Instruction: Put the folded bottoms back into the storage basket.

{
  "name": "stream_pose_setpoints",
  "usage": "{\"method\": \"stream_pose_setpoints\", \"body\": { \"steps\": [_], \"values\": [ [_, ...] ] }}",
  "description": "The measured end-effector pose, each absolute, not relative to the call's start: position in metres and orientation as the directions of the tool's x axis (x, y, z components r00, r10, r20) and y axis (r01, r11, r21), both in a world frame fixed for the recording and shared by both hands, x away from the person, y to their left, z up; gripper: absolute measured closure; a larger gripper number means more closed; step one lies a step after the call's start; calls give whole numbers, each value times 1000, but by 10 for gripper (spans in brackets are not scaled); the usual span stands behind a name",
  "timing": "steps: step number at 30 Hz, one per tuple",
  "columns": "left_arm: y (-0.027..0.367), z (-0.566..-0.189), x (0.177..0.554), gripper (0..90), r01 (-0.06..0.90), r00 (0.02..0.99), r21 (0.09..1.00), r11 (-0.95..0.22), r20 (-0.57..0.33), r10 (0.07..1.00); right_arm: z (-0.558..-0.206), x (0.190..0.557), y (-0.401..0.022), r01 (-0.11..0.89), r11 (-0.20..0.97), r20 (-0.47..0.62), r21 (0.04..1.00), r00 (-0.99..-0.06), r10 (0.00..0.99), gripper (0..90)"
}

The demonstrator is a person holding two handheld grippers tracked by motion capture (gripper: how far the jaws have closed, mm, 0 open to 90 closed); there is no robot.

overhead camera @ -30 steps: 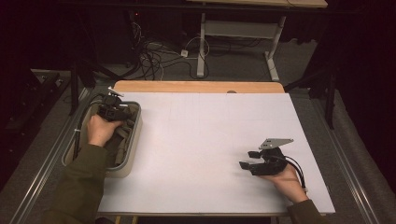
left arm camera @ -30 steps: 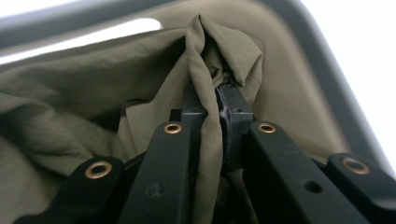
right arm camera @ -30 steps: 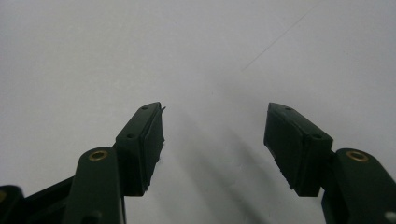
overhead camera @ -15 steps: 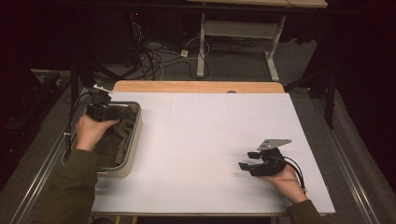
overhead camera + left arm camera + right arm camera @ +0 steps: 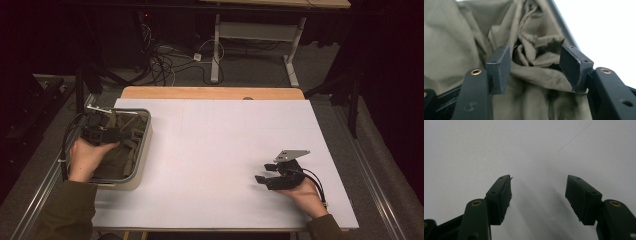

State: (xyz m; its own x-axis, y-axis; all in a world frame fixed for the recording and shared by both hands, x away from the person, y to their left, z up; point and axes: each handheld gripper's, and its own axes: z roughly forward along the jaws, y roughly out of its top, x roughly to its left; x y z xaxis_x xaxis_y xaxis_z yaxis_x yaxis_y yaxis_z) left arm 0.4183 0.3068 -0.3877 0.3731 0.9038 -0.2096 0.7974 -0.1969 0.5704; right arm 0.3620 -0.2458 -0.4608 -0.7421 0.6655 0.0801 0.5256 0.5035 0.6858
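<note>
My left tool (image 5: 535,66), jaws just spread and gripping nothing, hangs directly over the crumpled olive-green cloth (image 5: 534,50) in the grey bin (image 5: 145,150) at the bench's left; my right tool (image 5: 272,175) rests spread, well apart.

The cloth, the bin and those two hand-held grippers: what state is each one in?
Cloth: crumpled, lying inside the bin, not gripped.
Bin: upright at the table's left edge, holding the cloth.
Left gripper: over the bin, fingers just opened, apart above the cloth.
Right gripper: open, nothing between its fingers, over the bare white table.
</note>
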Motion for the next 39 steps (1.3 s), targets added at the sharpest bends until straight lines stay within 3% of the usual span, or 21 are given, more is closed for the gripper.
{"method": "stream_pose_setpoints", "body": {
  "steps": [2, 4, 6, 13, 15, 20, 23, 30, 39],
  "values": [
    [305, -395, 424, 545, 819, 377, 531, -220, -206, 903, -461, 362, -245, 523, 505, 77, 687, -743, 665, 384],
    [305, -402, 430, 722, 836, 380, 493, -241, -203, 903, -461, 362, -245, 523, 506, 76, 685, -743, 665, 384],
    [302, -411, 438, 822, 852, 382, 453, -264, -192, 904, -461, 362, -246, 523, 506, 75, 686, -743, 665, 384],
    [296, -430, 451, 859, 872, 378, 403, -280, -188, 907, -461, 362, -247, 527, 505, 76, 684, -740, 668, 384],
    [298, -430, 451, 853, 870, 376, 412, -271, -197, 906, -462, 362, -247, 524, 506, 73, 685, -740, 668, 384],
    [308, -414, 441, 656, 829, 385, 507, -237, -208, 899, -460, 361, -248, 505, 511, 57, 696, -748, 661, 385],
    [313, -404, 434, 592, 798, 395, 562, -217, -217, 893, -459, 361, -249, 498, 506, 60, 704, -752, 657, 384],
    [319, -389, 420, 503, 731, 453, 652, -202, -242, 858, -457, 363, -251, 492, 501, 68, 712, -759, 648, 373],
    [311, -381, 404, 374, 651, 546, 715, -257, -206, 812, -452, 367, -255, 488, 497, 73, 718, -763, 643, 358]
  ]
}}
